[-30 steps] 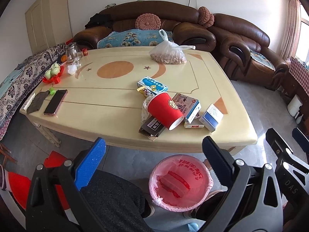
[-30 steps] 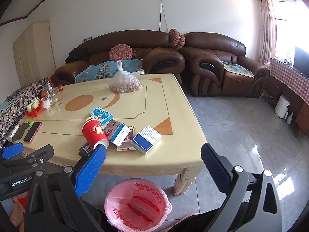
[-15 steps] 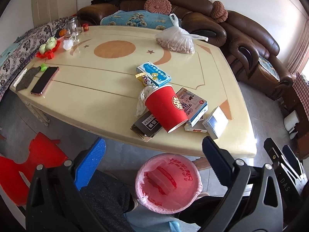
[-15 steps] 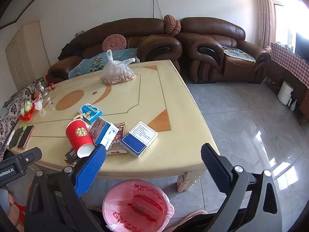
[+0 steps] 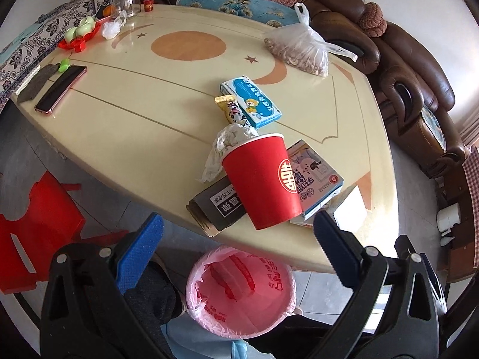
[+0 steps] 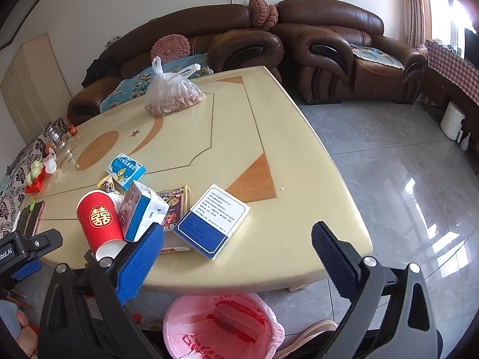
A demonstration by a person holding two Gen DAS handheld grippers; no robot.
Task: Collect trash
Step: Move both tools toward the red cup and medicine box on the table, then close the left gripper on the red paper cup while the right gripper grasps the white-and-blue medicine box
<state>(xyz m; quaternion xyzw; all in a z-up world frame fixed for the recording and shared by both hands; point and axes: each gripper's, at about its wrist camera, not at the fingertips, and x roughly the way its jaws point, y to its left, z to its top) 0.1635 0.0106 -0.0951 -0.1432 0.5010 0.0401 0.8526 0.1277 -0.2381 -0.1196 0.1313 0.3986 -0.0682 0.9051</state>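
A red paper cup (image 5: 263,179) lies on its side among trash near the front edge of the cream table (image 5: 125,125); it also shows in the right wrist view (image 6: 100,221). Around it lie a crumpled tissue (image 5: 227,146), a dark flat packet (image 5: 218,206), a snack wrapper (image 5: 232,112), a blue medicine box (image 5: 251,101) and a blue-and-white box (image 6: 212,221). A pink-lined bin (image 5: 241,290) stands on the floor below the table edge. My left gripper (image 5: 236,236) is open and empty above the bin. My right gripper (image 6: 238,248) is open and empty before the table edge.
A bag of nuts (image 5: 299,51) sits far on the table. A phone (image 5: 60,88), fruit dish (image 5: 80,34) and glass jar (image 5: 125,1) are at the far left. A red stool (image 5: 36,221) stands on the floor left. Brown sofas (image 6: 329,51) line the back.
Both grippers have moved forward and closer to the table; the cup and boxes now appear larger. Both stay open and empty.
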